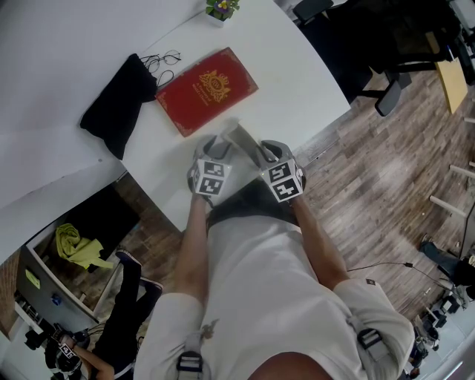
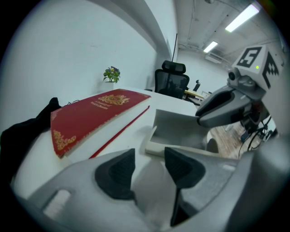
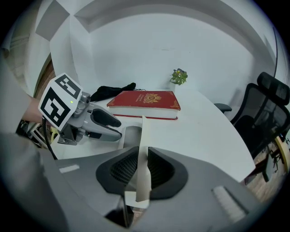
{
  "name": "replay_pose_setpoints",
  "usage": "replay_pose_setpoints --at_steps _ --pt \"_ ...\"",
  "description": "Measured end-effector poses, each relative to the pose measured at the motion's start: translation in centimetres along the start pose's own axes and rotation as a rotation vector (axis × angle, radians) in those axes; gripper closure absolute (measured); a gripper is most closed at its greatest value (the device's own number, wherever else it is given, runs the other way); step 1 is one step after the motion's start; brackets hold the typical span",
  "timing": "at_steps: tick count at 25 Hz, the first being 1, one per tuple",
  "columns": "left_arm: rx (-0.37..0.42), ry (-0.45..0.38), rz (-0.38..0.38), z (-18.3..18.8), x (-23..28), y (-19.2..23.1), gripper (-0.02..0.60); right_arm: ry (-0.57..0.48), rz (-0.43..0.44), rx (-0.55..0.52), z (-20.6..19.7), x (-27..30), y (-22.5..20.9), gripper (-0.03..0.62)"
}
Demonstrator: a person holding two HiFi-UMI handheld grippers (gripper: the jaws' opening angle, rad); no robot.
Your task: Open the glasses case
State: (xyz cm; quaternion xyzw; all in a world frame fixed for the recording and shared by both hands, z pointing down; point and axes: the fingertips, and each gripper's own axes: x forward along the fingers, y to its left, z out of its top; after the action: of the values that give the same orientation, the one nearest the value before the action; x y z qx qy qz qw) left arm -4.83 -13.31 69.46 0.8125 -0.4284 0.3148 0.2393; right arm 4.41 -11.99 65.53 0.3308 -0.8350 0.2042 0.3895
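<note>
The glasses case (image 1: 239, 136) is a pale grey folding case at the near edge of the white table (image 1: 297, 82). In the left gripper view its lid (image 2: 181, 128) stands raised, and the white body fills the gap between my left gripper's (image 2: 148, 174) dark pads. My left gripper is shut on it. In the right gripper view a thin cream flap (image 3: 144, 136) of the lid stands on edge, pinched between the pads of my right gripper (image 3: 142, 168). In the head view the left gripper (image 1: 213, 154) and right gripper (image 1: 267, 154) meet at the case from either side.
A red book (image 1: 206, 90) with a gold crest lies just beyond the case. A black pouch (image 1: 119, 104) and a pair of glasses (image 1: 162, 61) lie to its left. A small potted plant (image 1: 221, 9) stands at the back. Office chairs (image 1: 386, 44) stand on the wood floor at right.
</note>
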Motion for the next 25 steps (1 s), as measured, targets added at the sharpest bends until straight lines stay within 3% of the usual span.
replay_pose_setpoints --at_steps 25 --pt "-0.007 -0.009 0.011 -0.3 0.2 0.0 0.383 -0.007 -0.033 0.027 -0.3 -0.2 -1.8 0.562"
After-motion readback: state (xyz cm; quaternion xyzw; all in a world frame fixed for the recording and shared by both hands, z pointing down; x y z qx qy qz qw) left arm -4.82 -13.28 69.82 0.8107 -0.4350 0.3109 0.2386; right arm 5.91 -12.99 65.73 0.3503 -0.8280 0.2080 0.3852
